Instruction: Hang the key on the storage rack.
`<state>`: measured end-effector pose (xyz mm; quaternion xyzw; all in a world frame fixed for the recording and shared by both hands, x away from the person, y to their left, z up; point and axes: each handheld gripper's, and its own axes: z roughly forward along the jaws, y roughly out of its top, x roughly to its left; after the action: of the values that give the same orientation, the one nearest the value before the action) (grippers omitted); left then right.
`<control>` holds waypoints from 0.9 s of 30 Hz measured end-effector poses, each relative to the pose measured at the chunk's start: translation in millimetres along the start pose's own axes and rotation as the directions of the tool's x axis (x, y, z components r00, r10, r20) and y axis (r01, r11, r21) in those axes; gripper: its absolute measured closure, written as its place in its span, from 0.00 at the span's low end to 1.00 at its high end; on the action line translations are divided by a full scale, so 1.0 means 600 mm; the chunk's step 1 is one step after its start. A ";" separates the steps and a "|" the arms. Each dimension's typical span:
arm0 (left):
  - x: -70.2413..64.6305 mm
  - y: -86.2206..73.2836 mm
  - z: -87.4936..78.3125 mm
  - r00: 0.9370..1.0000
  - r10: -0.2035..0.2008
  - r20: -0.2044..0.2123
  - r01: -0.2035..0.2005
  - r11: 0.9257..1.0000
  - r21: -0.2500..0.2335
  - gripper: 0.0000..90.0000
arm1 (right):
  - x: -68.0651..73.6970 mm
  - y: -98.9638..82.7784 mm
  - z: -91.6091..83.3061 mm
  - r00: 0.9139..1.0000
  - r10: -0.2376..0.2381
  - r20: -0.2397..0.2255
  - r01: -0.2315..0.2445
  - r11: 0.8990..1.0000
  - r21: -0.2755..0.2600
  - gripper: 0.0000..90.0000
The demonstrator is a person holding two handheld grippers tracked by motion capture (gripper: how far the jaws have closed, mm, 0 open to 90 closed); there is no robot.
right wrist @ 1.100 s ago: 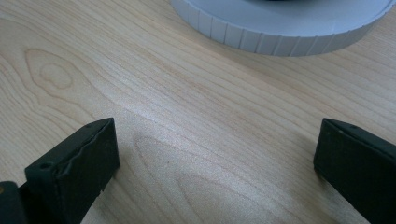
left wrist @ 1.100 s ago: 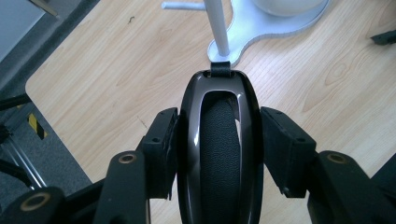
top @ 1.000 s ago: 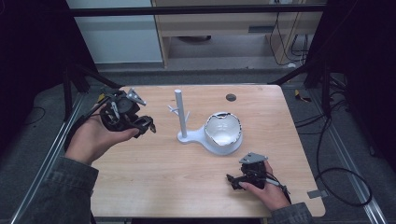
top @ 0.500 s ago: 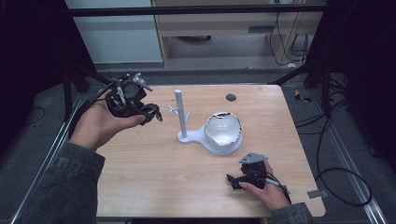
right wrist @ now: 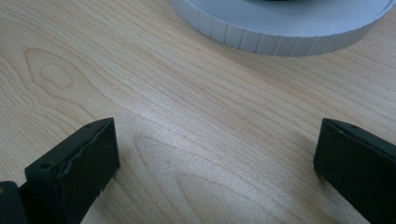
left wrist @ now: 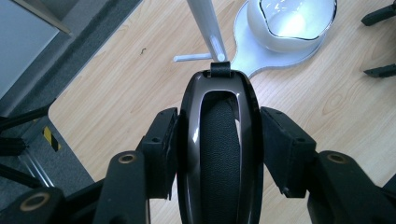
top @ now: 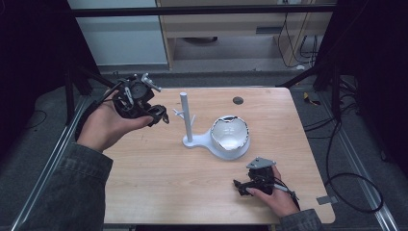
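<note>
Change: compared with a second ago, the left tool has risen off the counter's left edge and moved inward toward the stand; half a second ago it sat a little farther out. The right tool has not shifted.
Left tool: held above the counter at about 10 o'clock, its jaws clamped on a glossy dark oval headphone earcup with a black leather-like pad, which stands upright between them in the left gripper view.
Right tool: resting on the counter at about 5 o'clock, jaws spread wide with bare wood between them in the right gripper view.
Stand: a white plastic stand with an upright post, short side pegs and a flat base near the counter's middle; the earcup's top lines up with the post in the left gripper view, whether touching I cannot tell.
Bowl: a shiny white scalloped bowl sits on the stand's base, at 3 o'clock from the post.
Counter: a light wooden counter with a round dark cable hole at 12 o'clock.
Room: dim; grey floor, dark metal frame bars, black cables at the right, a wooden cabinet behind.
</note>
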<state>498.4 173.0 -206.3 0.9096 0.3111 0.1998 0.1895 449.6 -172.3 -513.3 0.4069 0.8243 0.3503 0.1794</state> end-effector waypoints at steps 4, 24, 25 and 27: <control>0.000 0.013 0.009 1.000 0.004 -0.007 -0.004 1.000 -0.003 0.54 | 0.000 0.000 0.000 1.000 0.003 -0.001 -0.003 1.000 0.002 0.00; 0.012 0.041 0.053 1.000 -0.006 0.013 0.006 1.000 0.018 0.54 | 0.000 0.000 0.000 1.000 -0.001 -0.002 0.001 1.000 -0.001 0.01; 0.011 0.042 0.055 1.000 -0.009 0.013 0.009 1.000 0.013 0.54 | 0.000 0.000 0.000 1.000 -0.001 -0.002 0.001 1.000 0.000 0.00; 0.011 0.043 0.057 1.000 -0.012 0.016 0.012 1.000 0.008 0.54 | 0.000 0.000 0.000 1.000 -0.002 -0.002 0.002 1.000 0.000 0.00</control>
<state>532.1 150.5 -221.4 0.9099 0.3160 0.1903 0.1897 449.7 -172.5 -513.3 0.4057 0.8249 0.3506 0.1791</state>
